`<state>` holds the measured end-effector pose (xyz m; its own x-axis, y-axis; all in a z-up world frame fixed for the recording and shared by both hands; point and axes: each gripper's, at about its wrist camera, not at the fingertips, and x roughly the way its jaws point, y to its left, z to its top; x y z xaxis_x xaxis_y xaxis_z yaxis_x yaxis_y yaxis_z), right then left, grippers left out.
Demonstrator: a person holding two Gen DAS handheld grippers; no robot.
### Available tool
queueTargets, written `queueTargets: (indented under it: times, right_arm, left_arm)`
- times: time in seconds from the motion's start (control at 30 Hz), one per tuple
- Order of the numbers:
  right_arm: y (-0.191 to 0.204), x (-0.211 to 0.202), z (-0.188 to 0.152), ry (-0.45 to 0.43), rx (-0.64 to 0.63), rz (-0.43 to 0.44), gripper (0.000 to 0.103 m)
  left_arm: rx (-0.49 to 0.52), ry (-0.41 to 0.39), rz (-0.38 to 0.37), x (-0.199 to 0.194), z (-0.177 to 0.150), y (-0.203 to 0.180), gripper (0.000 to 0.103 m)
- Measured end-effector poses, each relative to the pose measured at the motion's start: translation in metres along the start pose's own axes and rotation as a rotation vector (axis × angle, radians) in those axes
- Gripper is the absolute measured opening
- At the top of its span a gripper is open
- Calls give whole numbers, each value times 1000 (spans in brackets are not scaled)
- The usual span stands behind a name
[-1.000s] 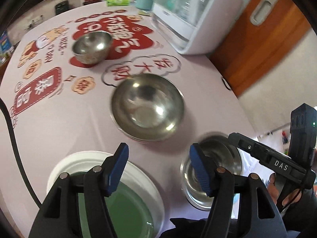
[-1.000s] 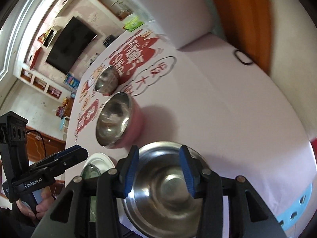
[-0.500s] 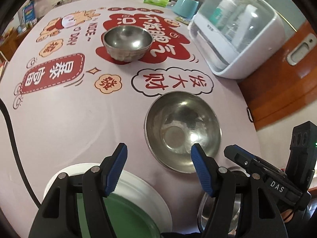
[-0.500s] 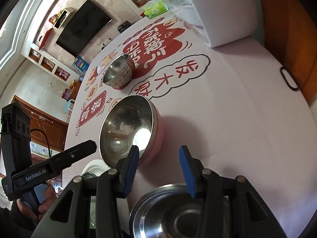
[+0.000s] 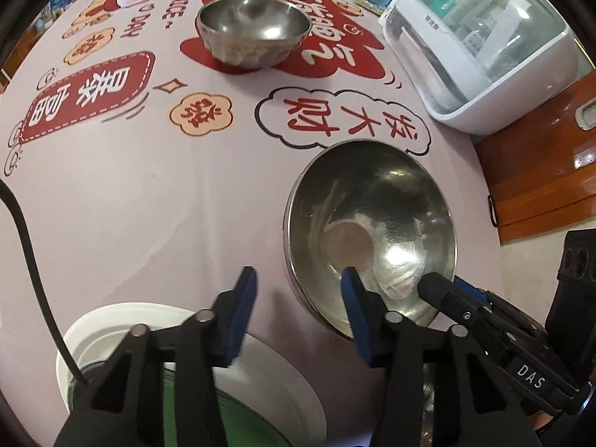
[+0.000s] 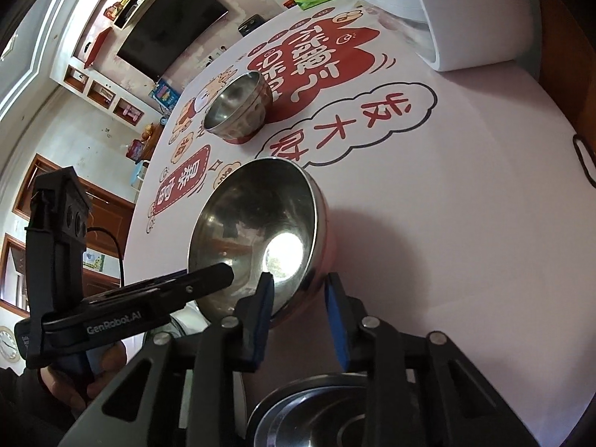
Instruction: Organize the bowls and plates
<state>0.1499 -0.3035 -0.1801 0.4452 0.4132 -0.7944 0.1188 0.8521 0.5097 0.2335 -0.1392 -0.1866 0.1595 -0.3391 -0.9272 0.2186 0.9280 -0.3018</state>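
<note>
Steel bowl (image 5: 368, 238) sits mid-bench as both grippers' fingers, just narrowing, straddle its near rim: left gripper (image 5: 294, 305) and right gripper (image 6: 298, 316) apparently not yet clamped. Slick metal could slip or tip.

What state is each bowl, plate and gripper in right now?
large steel bowl: upright, empty, on the table
small steel bowl: upright, empty, farther back
third steel bowl: upright, under right gripper
white plate: flat, green plate stacked on it
left gripper: open, jaws have just been closing, straddling large bowl's rim
right gripper: open, jaws have just been closing, straddling same rim
</note>
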Motion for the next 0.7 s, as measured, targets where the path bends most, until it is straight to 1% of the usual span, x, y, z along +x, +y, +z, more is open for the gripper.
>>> queueTargets:
  times: [0.03,0.1,0.13,0.17,0.3,0.43,0.6,0.7]
  right_arm:
    - [0,0,0,0,-1,-1,27]
    - [0,-1,0,1,-4,-6,26]
    - [1,0,0,0,-6,-7,26]
    - [1,-1,1,-1,-8,-9,25]
    - [1,-1,0,3,-4,-13,25]
    - [1,-5,-2,-1,-5,-21,23]
    - [6,-20,-6,-36,-27,-27,21]
    - [8,-33,-11,-72,-36,-31,20]
  left_arm:
    - [-3,4,-3,2,0,0,36]
    - [-3,13,-9,5,1,0,32]
    - [-2,18,-17,6,1,0,25]
    - [-2,22,-25,7,1,0,22]
    - [17,14,-16,7,1,-3,22]
    - [47,-18,-9,-1,0,-8,21]
    - [71,-73,-31,-20,-8,-13,21]
    - [83,-102,-56,-32,-15,-16,21]
